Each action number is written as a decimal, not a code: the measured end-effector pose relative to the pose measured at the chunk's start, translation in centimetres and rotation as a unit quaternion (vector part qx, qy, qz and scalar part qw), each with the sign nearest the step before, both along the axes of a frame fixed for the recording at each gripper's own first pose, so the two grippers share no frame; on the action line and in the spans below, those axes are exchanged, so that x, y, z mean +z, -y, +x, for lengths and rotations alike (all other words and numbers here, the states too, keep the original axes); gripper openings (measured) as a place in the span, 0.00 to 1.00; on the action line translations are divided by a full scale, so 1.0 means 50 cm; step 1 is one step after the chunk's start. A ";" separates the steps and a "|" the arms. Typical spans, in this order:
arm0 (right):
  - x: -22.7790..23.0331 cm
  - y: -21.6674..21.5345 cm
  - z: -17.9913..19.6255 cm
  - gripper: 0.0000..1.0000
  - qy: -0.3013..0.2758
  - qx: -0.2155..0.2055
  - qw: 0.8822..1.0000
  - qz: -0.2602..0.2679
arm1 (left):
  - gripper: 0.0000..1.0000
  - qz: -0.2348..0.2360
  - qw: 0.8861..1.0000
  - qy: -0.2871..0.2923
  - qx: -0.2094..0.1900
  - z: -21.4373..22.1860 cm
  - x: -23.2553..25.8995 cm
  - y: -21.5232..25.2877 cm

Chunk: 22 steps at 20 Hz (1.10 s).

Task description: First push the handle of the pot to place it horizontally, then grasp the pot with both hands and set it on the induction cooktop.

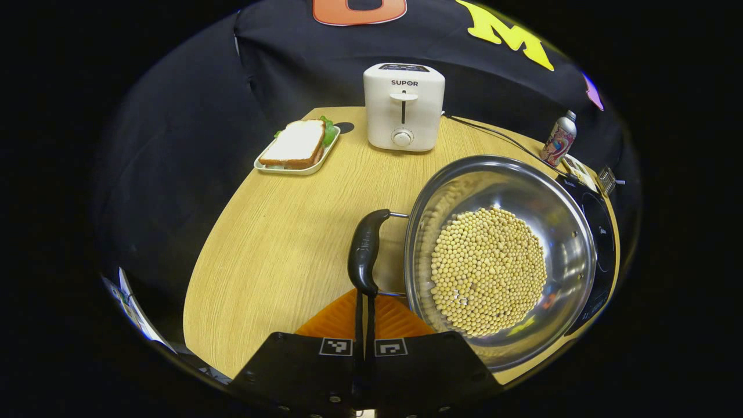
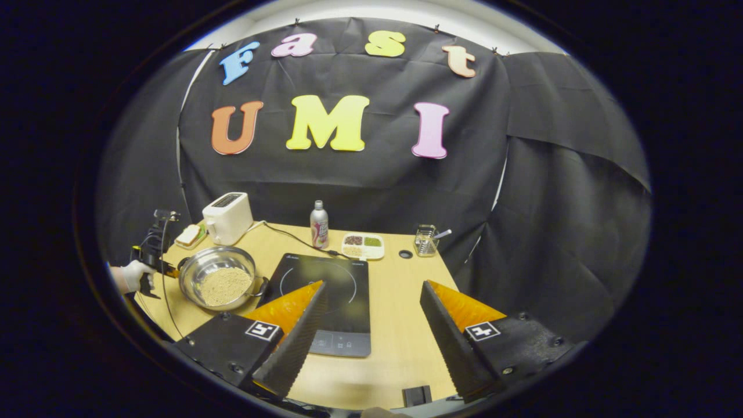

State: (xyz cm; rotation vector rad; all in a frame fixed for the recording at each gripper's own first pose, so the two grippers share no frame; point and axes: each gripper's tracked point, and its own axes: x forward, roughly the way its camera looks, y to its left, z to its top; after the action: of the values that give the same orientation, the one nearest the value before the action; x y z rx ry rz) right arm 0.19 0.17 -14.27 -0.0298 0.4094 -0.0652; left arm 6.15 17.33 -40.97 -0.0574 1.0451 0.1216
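steel pot [image 1: 499, 261] full of pale beans [image 1: 487, 270], sitting on the wooden table [image 1: 278, 244], right of centre in the left gripper view. black handle [image 1: 364, 251] on the pot's left side, standing tilted up on its wire hinge, long axis running away from the camera, not yet laid flat. left gripper [image 1: 364, 302] right below that handle, fingers pressed together with no gap, tips at the handle's near end; touching or just short of it, cannot tell. judged: closed like this, suited to pushing, not grasping. push direction likely outward and down, away from the pot wall, so the handle drops horizontal.

further right in the same view, induction cooktop [image 1: 601, 244] just beyond the pot's far rim, partly hidden by it. short way to carry, then.

from the right gripper view, left to right: gloved hand [image 2: 130, 276] at the table's left edge holding the other gripper against the pot [image 2: 217, 281]; second handle [image 2: 262, 287] on the pot's cooktop side; cooktop [image 2: 325, 290] just beside it, centre of the table. right gripper [image 2: 371, 316] spread wide, holding nothing, hanging above the cooktop's near edge, well apart from the pot. pot lying to its left.

nearer by far to the handle: left gripper. step in hand judged as the first one, handle push; two-handed lift not yet begun.
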 end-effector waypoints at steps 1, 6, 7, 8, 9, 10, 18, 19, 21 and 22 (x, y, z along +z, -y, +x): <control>0.001 -0.005 0.002 1.00 0.001 0.004 1.000 -0.005 | 0.00 -0.001 1.000 -0.001 0.000 0.008 -0.001 -0.002; -0.001 -0.028 0.009 1.00 0.001 0.019 1.000 -0.008 | 0.00 0.009 1.000 0.003 -0.007 0.010 0.002 -0.008; -0.006 -0.034 0.010 1.00 -0.001 0.020 1.000 -0.004 | 0.00 0.014 1.000 0.008 -0.011 0.009 0.009 -0.009; -0.007 -0.039 0.011 1.00 -0.002 0.022 1.000 -0.002 | 0.00 0.019 1.000 0.013 -0.015 0.004 0.013 -0.013; -0.010 -0.043 0.011 1.00 -0.004 0.024 1.000 -0.003 | 0.00 0.023 0.999 0.018 -0.018 -0.001 0.020 -0.016; -0.012 -0.048 0.015 1.00 -0.004 0.027 1.000 -0.003 | 0.00 0.023 0.999 0.027 -0.022 -0.007 0.033 -0.017; -0.094 -0.176 0.058 1.00 -0.043 0.097 0.994 0.011 | 0.68 0.024 0.992 0.113 -0.049 -0.021 0.152 -0.025; -0.106 -0.200 0.068 1.00 -0.051 0.108 0.993 0.017 | 0.66 0.016 0.992 0.116 -0.049 -0.018 0.160 -0.020; -0.131 -0.246 0.096 1.00 -0.066 0.125 0.990 0.031 | 0.98 0.009 0.990 0.127 -0.053 0.005 0.168 -0.015; -0.141 -0.275 0.113 1.00 -0.072 0.134 0.988 0.039 | 0.97 0.009 0.991 0.123 -0.057 0.011 0.163 -0.015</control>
State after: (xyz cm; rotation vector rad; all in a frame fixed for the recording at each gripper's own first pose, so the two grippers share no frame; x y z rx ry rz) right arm 5.83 13.93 -21.30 -0.0127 0.5487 0.2203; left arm 6.69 18.07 -32.83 0.0026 0.7982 0.0194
